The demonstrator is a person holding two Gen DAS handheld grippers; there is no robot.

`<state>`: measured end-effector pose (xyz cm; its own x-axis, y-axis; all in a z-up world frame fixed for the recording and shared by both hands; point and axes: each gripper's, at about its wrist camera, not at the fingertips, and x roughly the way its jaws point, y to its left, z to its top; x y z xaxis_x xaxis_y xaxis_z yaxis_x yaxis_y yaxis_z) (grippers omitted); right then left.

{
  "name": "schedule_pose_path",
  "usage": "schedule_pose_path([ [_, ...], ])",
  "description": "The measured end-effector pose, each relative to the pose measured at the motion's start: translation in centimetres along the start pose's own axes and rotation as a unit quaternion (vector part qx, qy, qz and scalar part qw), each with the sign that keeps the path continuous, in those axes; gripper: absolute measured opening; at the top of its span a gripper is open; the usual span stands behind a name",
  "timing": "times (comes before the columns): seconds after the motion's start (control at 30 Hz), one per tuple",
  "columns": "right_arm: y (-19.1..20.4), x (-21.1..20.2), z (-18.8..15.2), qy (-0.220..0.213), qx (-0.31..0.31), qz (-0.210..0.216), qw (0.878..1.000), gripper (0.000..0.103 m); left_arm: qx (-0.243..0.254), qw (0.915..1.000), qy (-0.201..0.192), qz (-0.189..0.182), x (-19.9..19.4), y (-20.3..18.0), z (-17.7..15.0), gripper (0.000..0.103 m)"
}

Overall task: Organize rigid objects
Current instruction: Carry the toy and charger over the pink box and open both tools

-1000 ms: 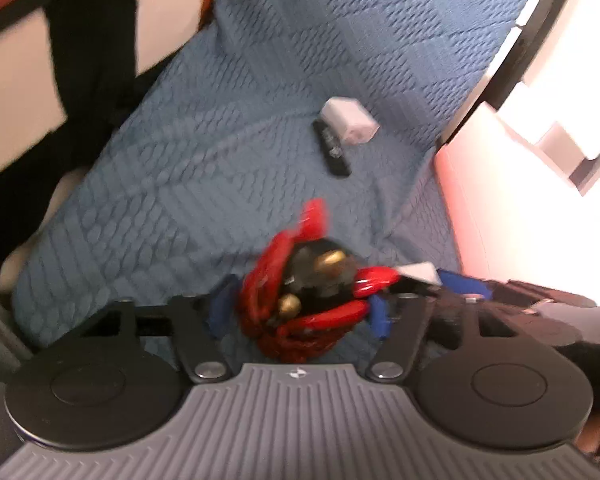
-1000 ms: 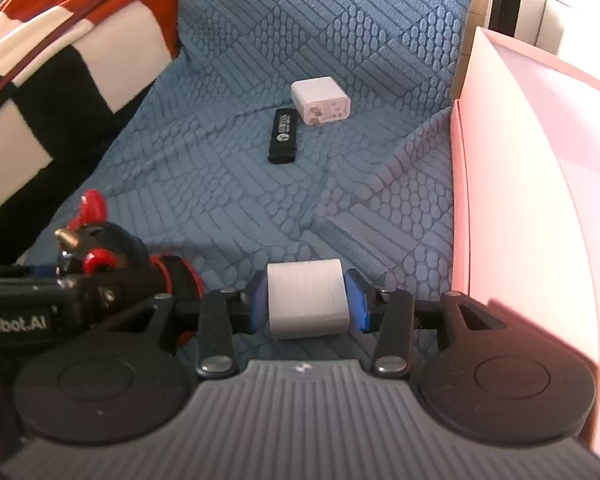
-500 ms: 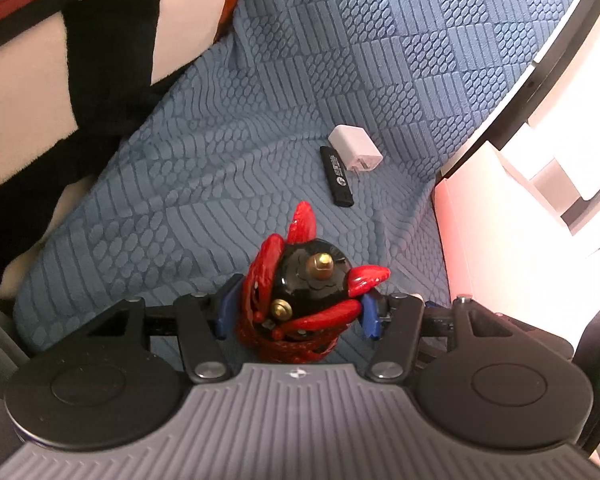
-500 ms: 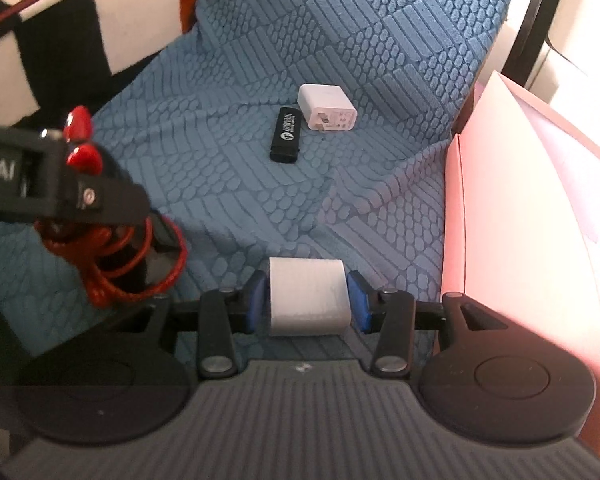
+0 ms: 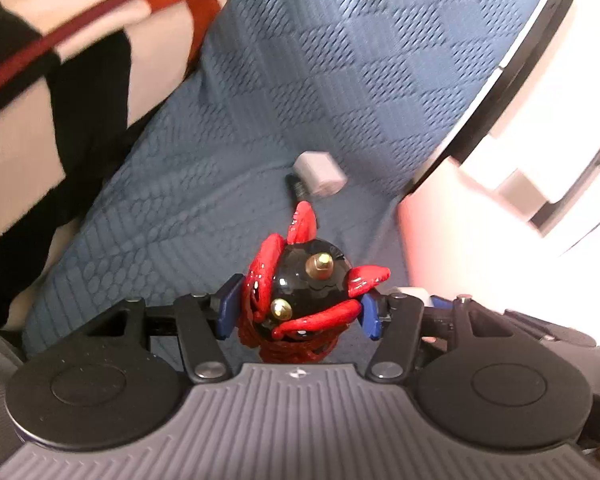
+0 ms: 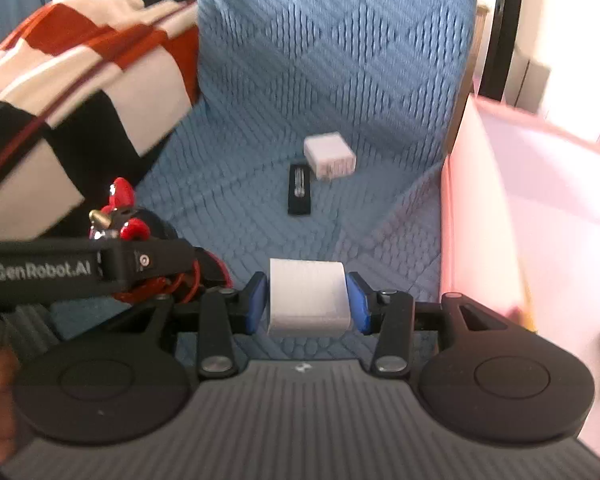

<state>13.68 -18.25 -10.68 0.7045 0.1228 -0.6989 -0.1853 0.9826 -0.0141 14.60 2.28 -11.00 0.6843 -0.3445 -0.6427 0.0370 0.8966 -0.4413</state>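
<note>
The left gripper (image 5: 300, 312) is clamped on a glossy black ball (image 5: 308, 280) wrapped in red cord, its blue pads pressed against the red strands on either side. Two brass studs on the ball face the camera, and red teardrop ends stick out up and to the right. The right gripper (image 6: 308, 304) is clamped on a white block (image 6: 307, 298), matte with rounded top corners, sitting squarely between the pads with its broad face to the camera. Both are held above a blue quilted cover (image 6: 228, 184) with a raised pebbled pattern. Farther on the cover lies a flat black stick (image 6: 300, 190), its long axis running away from the camera, and just beyond it, almost touching, a white charger (image 6: 330, 156). A pink bin wall (image 6: 472, 216) stands to the right, and a checked blanket (image 6: 80, 92) to the left.
</note>
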Motion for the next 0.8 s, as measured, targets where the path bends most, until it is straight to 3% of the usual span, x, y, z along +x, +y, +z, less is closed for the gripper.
schedule_pose_path([
  [0.33, -0.4, -6.7, 1.0, -0.047, 0.012, 0.015, 0.999, 0.046, 0.012, 0.9992, -0.033, -0.021, -5.7, -2.8, 1.9, 0.063],
  [0.8, -1.3, -14.6, 0.8, -0.088, 0.038, 0.029, 0.995, 0.046, 0.027, 0.9976, -0.035, -0.054, -10.3, -6.4, 1.6, 0.063],
])
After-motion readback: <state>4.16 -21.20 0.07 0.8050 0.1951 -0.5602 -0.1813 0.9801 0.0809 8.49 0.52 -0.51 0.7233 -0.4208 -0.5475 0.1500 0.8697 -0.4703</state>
